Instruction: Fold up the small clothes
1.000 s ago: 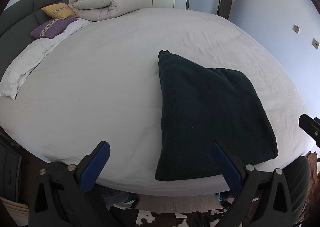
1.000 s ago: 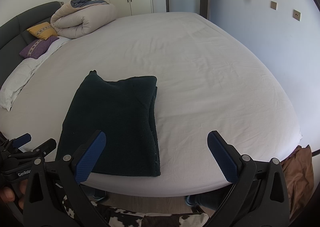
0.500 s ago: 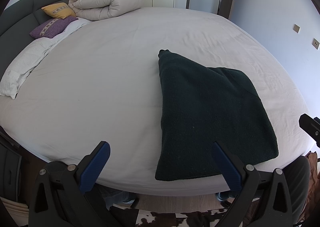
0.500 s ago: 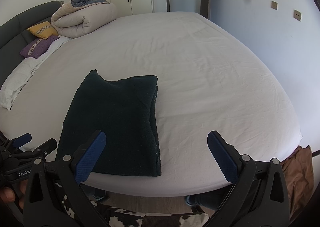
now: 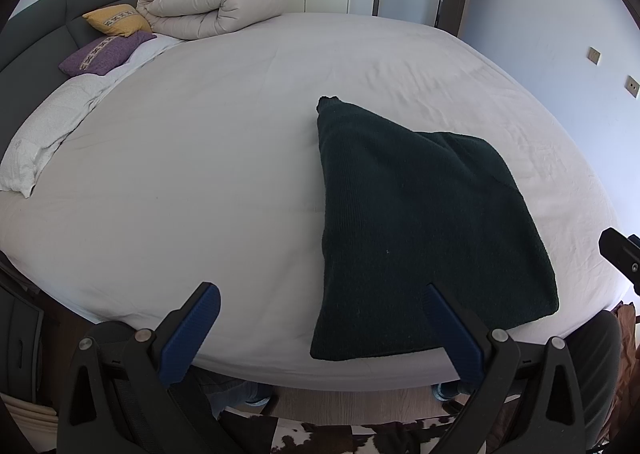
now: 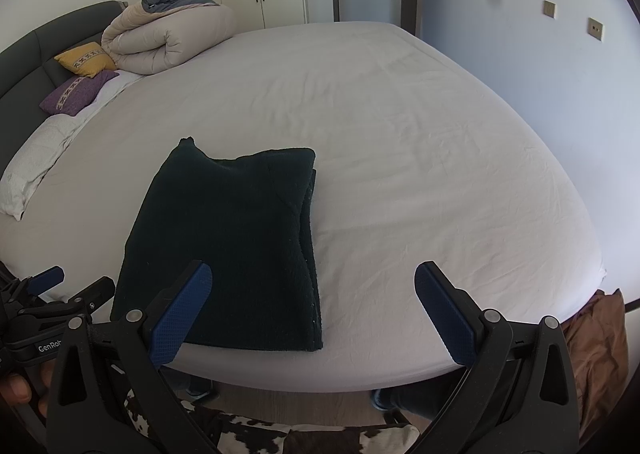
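A dark green knitted garment [image 5: 420, 222] lies folded into a flat rectangle near the front edge of the white bed [image 5: 192, 158]. In the right wrist view the same garment [image 6: 236, 238] shows stacked layers along its right side. My left gripper [image 5: 320, 330] is open, held back from the bed edge, with its right finger in front of the garment's near side. Open too, my right gripper [image 6: 314, 310] hovers off the bed edge, just right of the garment. Neither holds anything.
A rolled beige duvet [image 5: 212, 2], a yellow cushion [image 5: 116, 18] and a purple cushion [image 5: 104, 56] lie at the dark headboard. A white pillow [image 5: 44, 138] is at the left. Brown cloth [image 6: 596, 350] hangs at the bed's right corner. A cowhide rug [image 6: 256, 434] covers the floor below.
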Demonstrator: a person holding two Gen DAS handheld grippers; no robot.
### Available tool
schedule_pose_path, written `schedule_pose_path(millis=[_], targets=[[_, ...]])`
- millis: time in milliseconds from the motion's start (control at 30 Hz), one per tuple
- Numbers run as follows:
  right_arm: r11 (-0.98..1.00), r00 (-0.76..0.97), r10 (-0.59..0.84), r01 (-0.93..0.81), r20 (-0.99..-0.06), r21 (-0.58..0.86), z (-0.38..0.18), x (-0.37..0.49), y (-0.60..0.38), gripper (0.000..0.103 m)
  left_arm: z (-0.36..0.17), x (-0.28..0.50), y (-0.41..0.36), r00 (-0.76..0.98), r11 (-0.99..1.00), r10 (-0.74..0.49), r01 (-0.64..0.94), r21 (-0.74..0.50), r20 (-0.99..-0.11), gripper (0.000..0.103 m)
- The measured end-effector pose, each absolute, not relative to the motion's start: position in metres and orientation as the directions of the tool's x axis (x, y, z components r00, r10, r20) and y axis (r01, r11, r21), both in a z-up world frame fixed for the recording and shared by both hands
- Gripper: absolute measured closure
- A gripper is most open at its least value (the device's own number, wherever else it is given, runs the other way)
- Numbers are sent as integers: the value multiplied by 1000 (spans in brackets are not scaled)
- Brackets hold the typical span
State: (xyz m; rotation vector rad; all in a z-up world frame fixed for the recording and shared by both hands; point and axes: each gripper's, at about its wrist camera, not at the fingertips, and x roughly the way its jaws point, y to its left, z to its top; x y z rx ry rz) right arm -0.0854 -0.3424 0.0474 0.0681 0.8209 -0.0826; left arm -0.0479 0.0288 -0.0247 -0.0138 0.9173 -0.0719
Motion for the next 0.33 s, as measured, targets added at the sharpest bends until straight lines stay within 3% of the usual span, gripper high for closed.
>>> schedule_pose_path(millis=[333], targets=[[995, 678, -44, 98, -734, 31, 46, -85, -343, 0, -26, -49, 31, 613, 997, -66, 63, -35, -787, 0]])
